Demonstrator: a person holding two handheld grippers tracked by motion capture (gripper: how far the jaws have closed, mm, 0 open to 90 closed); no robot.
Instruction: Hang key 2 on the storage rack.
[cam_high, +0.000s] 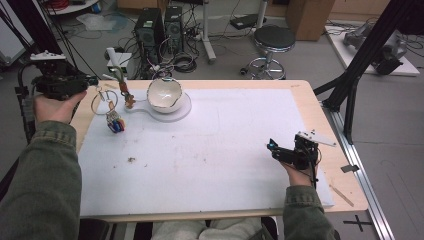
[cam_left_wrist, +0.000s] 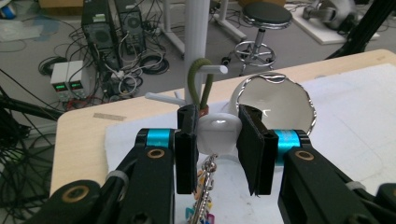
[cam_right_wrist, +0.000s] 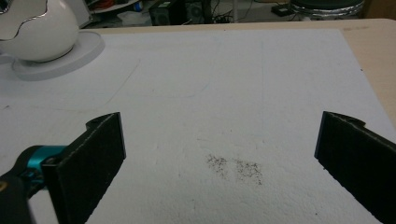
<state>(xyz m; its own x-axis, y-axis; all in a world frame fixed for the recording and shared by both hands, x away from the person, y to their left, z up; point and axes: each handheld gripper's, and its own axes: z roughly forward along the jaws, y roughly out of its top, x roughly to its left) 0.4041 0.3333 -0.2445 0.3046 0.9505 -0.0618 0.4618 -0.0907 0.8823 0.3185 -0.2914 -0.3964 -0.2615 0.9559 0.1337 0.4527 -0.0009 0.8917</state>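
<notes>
A white egg-shaped bowl (cam_high: 165, 94) with a wavy silver rim rests on a white stand base (cam_high: 185, 111) at the back left of the white mat (cam_high: 210, 150). Beside it an olive strap (cam_high: 120, 77) hangs from a white pegged post, and a colourful keychain (cam_high: 115, 121) lies on the mat. My left gripper (cam_high: 87, 81) is held in the air off the table's left edge, open, aimed at the bowl (cam_left_wrist: 275, 100), strap (cam_left_wrist: 194, 79) and keychain (cam_left_wrist: 205, 196); nothing sits between its jaws (cam_left_wrist: 215, 122). My right gripper (cam_high: 274, 150) hovers wide open (cam_right_wrist: 219, 140) over bare mat at the right.
A thin wire ring (cam_high: 107, 97) stands left of the post. Dark specks (cam_right_wrist: 236, 168) mark the mat. Behind the table are computer towers (cam_high: 150, 27), a black stool (cam_high: 274, 40) and loose cables. A black frame leg (cam_high: 360, 55) rises at the right edge.
</notes>
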